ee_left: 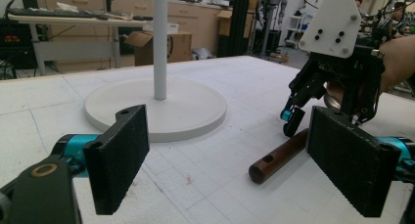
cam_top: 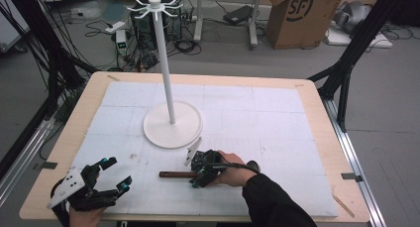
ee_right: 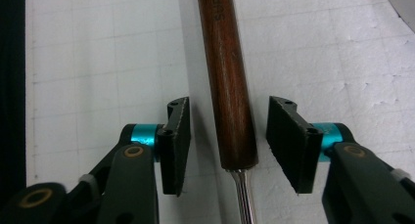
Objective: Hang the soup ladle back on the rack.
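Two grippers: both over the white mat on the table (cam_top: 317, 123), from where I stand.
Stand (cam_top: 172, 124): its round base sits just behind the tool, the pole rising to hooks at the top; a hasty lift could swing the tool into the pole or base.
Left gripper (cam_top: 115, 173): resting near the table's front left corner, fingers (ee_left: 122, 155) spread wide with nothing between them; well apart from the tool, so it cannot steady anything if the tool rolls.
Right gripper (ee_right: 228, 145): pointing down over the tool, fingers (ee_right: 177, 141) part closed, one on each side of the handle, gaps showing on both sides, so not yet gripping.
Tool (cam_top: 177, 174): lies flat on the mat in front of the stand's base, brown wooden handle (ee_right: 227, 82) with a metal shank (ee_right: 243, 197) at one end.
Risk: the fingers sit close to the handle's end by the shank; closing there may let the round wood roll or squirt out, or the long end may droop once lifted.
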`<state>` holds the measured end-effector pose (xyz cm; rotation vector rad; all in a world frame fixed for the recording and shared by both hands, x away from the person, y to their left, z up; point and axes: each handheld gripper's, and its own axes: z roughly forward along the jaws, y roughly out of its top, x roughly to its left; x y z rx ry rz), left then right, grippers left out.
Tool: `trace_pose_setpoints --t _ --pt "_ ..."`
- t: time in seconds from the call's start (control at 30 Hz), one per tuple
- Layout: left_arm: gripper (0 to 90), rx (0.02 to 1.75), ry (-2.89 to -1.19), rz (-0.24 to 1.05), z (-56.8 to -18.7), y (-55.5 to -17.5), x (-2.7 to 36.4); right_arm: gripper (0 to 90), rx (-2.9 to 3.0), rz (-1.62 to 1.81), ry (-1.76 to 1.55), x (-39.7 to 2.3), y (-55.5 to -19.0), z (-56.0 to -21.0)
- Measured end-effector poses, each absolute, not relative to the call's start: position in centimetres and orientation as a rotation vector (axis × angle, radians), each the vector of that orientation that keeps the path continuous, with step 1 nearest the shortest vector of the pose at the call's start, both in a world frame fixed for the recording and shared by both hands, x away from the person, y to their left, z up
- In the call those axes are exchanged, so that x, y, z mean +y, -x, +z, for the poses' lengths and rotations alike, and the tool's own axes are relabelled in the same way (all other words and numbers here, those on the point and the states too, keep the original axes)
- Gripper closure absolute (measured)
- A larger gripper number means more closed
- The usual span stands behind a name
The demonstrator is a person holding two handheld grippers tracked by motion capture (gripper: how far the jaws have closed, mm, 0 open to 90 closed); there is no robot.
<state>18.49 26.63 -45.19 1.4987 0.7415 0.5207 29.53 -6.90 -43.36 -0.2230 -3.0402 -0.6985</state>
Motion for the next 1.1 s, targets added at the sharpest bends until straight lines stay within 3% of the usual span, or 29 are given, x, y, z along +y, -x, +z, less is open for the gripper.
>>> trace_pose_setpoints --t 0.47,1.1 --pt "16.8 0.744 -1.491 0.526 -45.1 -18.3 26.8 71.4 -3.051 -0.592 0.172 -6.0 -30.0 -42.9" --pt "17.0 0.750 -1.489 0.532 -45.1 -18.3 26.9 74.3 -3.080 -0.654 0.161 -6.5 -29.3 -43.0"
